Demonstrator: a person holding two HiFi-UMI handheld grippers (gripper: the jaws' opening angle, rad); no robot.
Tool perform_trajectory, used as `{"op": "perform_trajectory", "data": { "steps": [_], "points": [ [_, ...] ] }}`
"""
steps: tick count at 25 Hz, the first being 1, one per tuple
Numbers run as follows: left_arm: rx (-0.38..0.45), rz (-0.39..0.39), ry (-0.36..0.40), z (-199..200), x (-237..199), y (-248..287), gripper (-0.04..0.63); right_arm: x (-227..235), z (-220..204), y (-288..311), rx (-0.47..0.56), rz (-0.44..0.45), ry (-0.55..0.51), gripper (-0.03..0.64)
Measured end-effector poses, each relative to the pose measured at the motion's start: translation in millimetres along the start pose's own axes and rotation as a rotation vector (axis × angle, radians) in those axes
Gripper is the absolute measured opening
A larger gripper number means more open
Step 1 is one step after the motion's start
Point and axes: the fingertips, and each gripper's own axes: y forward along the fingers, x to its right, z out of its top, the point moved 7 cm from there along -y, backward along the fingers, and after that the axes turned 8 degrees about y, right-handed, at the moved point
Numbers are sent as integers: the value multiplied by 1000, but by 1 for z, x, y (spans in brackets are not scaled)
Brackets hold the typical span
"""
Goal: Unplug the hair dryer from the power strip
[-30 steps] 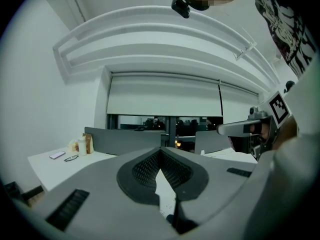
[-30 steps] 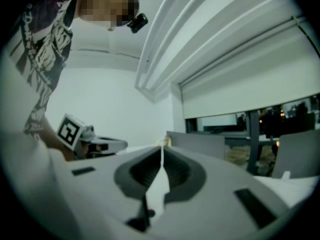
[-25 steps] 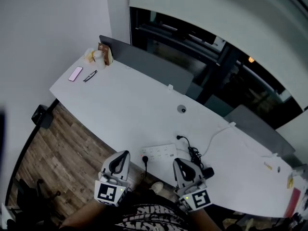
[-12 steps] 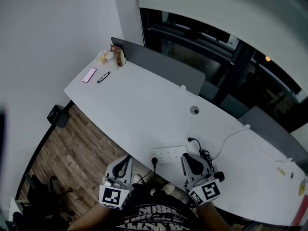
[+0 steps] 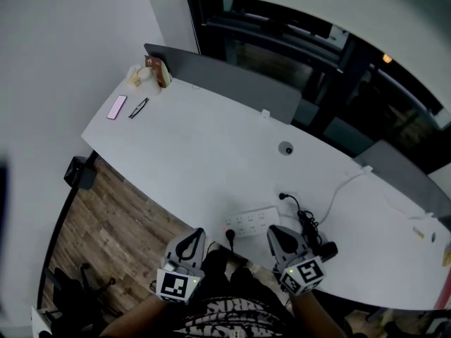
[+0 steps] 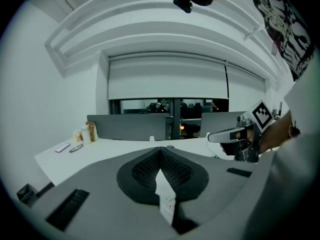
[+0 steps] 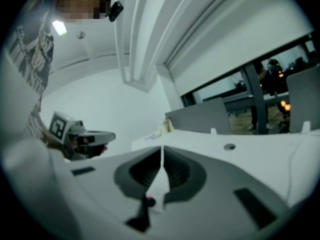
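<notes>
I see a white power strip (image 5: 248, 222) lying at the near edge of the long white bench (image 5: 190, 139). A red light glows at its left end, beside a black plug (image 5: 230, 237). The black hair dryer (image 5: 325, 248) lies just right of the strip, partly hidden, with its cord (image 5: 301, 217) bunched. My left gripper (image 5: 195, 234) and right gripper (image 5: 274, 232) hover near the strip's two ends, both with jaws closed together and empty.

desk (image 5: 204, 143) — pink phone (image 5: 116, 107) beside glasses (image 5: 138, 107) | grommet (image 5: 285, 148) mid-desk

White power strip (image 5: 249, 222) — desk (image 5: 211, 146) seemingly white
</notes>
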Motion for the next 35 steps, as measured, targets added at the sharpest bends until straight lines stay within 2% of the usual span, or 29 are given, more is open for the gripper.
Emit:
{"op": "perform_trajectory", "data": {
  "steps": [2, 5, 7, 10, 13, 16, 18, 21, 24, 26, 29, 32, 33, 35],
  "points": [
    [-52, -86, 4, -14, 3, 19, 28, 9, -1, 5, 6, -49, 6, 35],
    [-237, -260, 4, -47, 20, 56, 28, 28, -3, 11, 7, -123, 2, 35],
    [-326, -349, -12, -66, 29, 80, 28, 45, -12, 18, -10, -170, 17, 37],
    [-374, -446, -7, -90, 39, 112, 28, 75, -32, 26, -42, -254, 90, 37],
    [-427, -515, 28, -120, 54, 136, 28, 109, -51, 29, -55, -344, 225, 37],
    [-454, -565, 82, -137, 64, 148, 28, 133, -64, 37, -51, -397, 372, 50],
    [-464, -601, 102, -144, 68, 150, 28, 143, -71, 47, -36, -416, 494, 164],
    [-486, -673, 128, -154, 78, 151, 28, 162, -77, 59, 22, -471, 673, 176],
    [-513, -715, 202, -164, 87, 149, 28, 183, -85, 66, 135, -503, 845, 186],
    [-515, -731, 222, -168, 92, 148, 28, 194, -86, 70, 198, -510, 886, 187],
    [-509, -754, 206, -170, 97, 149, 28, 209, -85, 71, 270, -526, 930, 193],
    [-502, -774, 200, -171, 96, 150, 28, 217, -88, 72, 288, -591, 973, 191],
    [-500, -781, 194, -172, 96, 150, 28, 219, -89, 71, 292, -616, 984, 175],
    [-494, -792, 178, -173, 95, 149, 28, 223, -91, 69, 307, -626, 992, 71]
  ]
}}
